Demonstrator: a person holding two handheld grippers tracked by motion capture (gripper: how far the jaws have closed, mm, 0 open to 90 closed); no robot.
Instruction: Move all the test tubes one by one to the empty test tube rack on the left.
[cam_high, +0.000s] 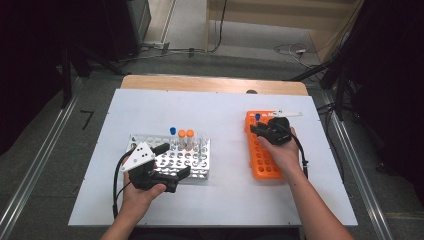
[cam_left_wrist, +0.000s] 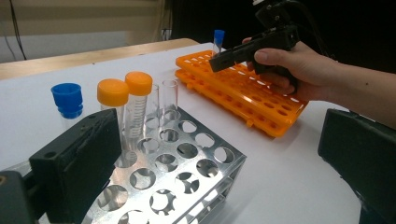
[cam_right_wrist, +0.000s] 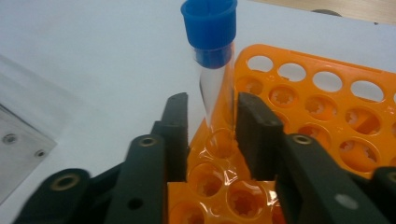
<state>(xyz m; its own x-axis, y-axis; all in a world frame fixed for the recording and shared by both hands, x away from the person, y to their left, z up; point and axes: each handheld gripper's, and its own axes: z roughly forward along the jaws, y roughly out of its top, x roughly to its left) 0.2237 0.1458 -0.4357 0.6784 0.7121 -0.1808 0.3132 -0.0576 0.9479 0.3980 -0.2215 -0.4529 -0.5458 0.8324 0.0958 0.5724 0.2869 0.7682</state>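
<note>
A blue-capped clear tube (cam_right_wrist: 215, 84) stands upright in a corner hole of the orange rack (cam_right_wrist: 327, 107). My right gripper (cam_right_wrist: 210, 112) straddles it low on its body, the jaws close on either side with a thin gap showing on the left, so it is open. From above, that gripper (cam_high: 256, 129) sits at the far end of the orange rack (cam_high: 262, 160), by the tube (cam_high: 257, 118). My left gripper (cam_high: 172, 161) is open and holds nothing, at the near side of the metal rack (cam_high: 192, 160). Its wide-spread jaws frame the metal rack (cam_left_wrist: 187, 163).
The metal rack holds two orange-capped tubes (cam_left_wrist: 112, 93), a blue-capped tube (cam_left_wrist: 69, 100) and uncapped clear tubes (cam_left_wrist: 170, 93) along its far side. A white strip (cam_high: 290, 114) lies behind the orange rack. The white mat (cam_high: 225, 200) ends near the table's front edge.
</note>
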